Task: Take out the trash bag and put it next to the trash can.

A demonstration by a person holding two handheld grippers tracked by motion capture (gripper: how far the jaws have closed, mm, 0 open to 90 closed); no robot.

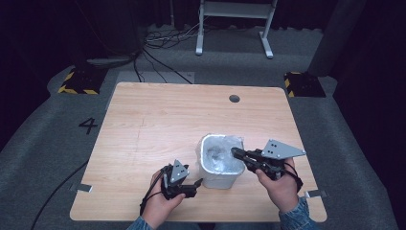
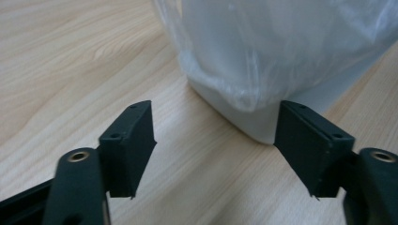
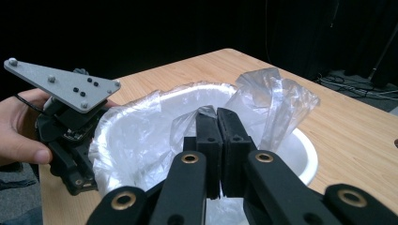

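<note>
Nearest in the high view, two forearms in denim cuffs come in over the near edge of the counter (image 1: pixel 143 124), each hand carrying a gripper. The left gripper (image 1: pixel 197 182) sits low beside the near left corner of the white bin (image 1: pixel 218 176), its fingers (image 2: pixel 127 140) spread apart with nothing between them; in the left gripper view they frame the bin's lower corner and bare wood without touching either. The right gripper (image 1: pixel 235 152) reaches over the bin's right rim, fingers (image 3: pixel 209 136) pressed together on a fold of the clear plastic bag (image 3: pixel 272 101) that lines the bin. Part of the bag drapes over the rim, and part stands up crumpled on the far side in the right gripper view.

The counter is pale wood with rounded corners and a small round hole (image 1: pixel 234 98) near its far edge. The bin stands right of centre, toward the near side. Grey carpet (image 1: pixel 43 139) surrounds the counter, with a black "4" (image 1: pixel 88 125) marked on it at the left. Two blocks with yellow-and-black stripes (image 1: pixel 76 81) sit off the far corners. Beyond, cables (image 1: pixel 163 38) tangle on the floor by a white metal frame (image 1: pixel 234 24), and dark curtains close the room.
</note>
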